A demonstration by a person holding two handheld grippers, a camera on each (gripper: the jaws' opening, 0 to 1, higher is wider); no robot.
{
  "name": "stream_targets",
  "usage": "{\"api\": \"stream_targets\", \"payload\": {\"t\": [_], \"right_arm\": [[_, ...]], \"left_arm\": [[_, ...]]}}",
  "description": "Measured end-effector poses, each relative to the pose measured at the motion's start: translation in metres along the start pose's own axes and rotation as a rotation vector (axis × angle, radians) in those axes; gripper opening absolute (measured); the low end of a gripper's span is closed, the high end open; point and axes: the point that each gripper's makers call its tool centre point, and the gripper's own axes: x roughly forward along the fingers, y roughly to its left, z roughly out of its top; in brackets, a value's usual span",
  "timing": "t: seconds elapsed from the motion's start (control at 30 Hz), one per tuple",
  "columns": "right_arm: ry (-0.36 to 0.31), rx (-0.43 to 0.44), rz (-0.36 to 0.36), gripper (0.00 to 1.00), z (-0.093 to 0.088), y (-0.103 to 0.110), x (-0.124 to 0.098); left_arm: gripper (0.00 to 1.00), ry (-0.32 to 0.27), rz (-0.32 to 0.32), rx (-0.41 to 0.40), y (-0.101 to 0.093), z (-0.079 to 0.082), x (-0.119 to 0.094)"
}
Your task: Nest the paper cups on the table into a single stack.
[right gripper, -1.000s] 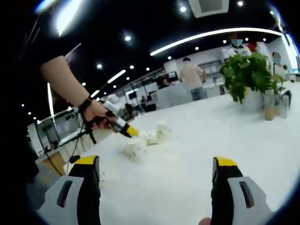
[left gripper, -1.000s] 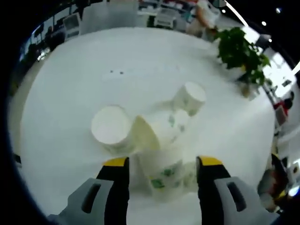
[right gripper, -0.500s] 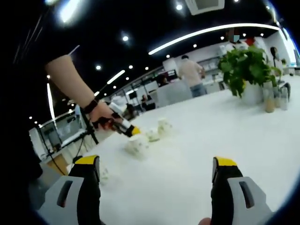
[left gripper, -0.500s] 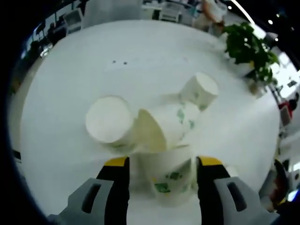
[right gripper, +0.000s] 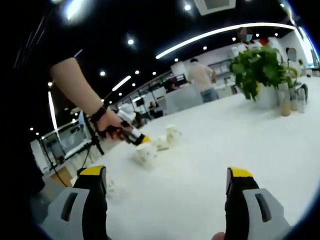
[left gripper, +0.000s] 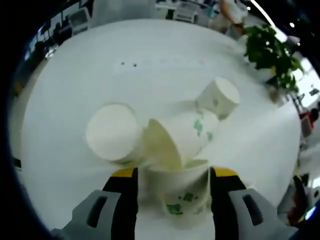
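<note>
My left gripper (left gripper: 173, 175) is shut on a green-printed paper cup (left gripper: 182, 197), whose open mouth faces the other cups. Just beyond it a second cup (left gripper: 177, 140) lies tipped on its side, its mouth toward me and its rim against the held cup. An upside-down cup (left gripper: 111, 132) stands to its left, another (left gripper: 220, 96) farther right. In the right gripper view a hand holds the left gripper (right gripper: 132, 136) on the cup (right gripper: 145, 154), with two more cups (right gripper: 167, 139) behind. My right gripper (right gripper: 165, 175) is open, low over bare table.
The white table (left gripper: 150, 60) stretches wide beyond the cups. A potted plant (left gripper: 270, 50) stands near its far right edge, with small bottles (right gripper: 286, 102) beside the plant (right gripper: 257, 67). A small white object (right gripper: 109, 187) sits by my right gripper's left jaw. A person (right gripper: 200, 82) stands far off.
The left gripper has drawn nearer the cluster, and the cup between its jaws now shows its open mouth under the tipped cup's rim. The right gripper has hardly moved.
</note>
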Motion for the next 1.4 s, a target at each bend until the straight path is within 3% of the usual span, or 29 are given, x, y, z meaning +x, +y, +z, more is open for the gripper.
{"api": "stream_targets", "payload": {"t": [0.17, 0.4, 0.57, 0.83, 1.4], "right_arm": [[-0.001, -0.004, 0.001, 0.98, 0.0, -0.001, 0.0], [-0.004, 0.004, -0.019, 0.97, -0.002, -0.007, -0.005], [-0.005, 0.006, -0.026, 0.97, -0.003, -0.006, -0.007], [-0.009, -0.014, -0.012, 0.97, 0.003, 0.002, -0.005], [-0.013, -0.068, 0.004, 0.97, 0.016, 0.013, -0.01]], "left_arm": [[0.56, 0.005, 0.011, 0.014, 0.0, -0.001, 0.004], [0.46, 0.035, -0.001, 0.029, -0.001, -0.007, 0.008], [0.45, 0.045, -0.008, 0.004, -0.003, -0.01, 0.008], [0.44, 0.056, -0.019, -0.036, -0.001, -0.017, -0.004], [0.41, 0.02, -0.037, -0.051, 0.002, -0.029, -0.032]]}}
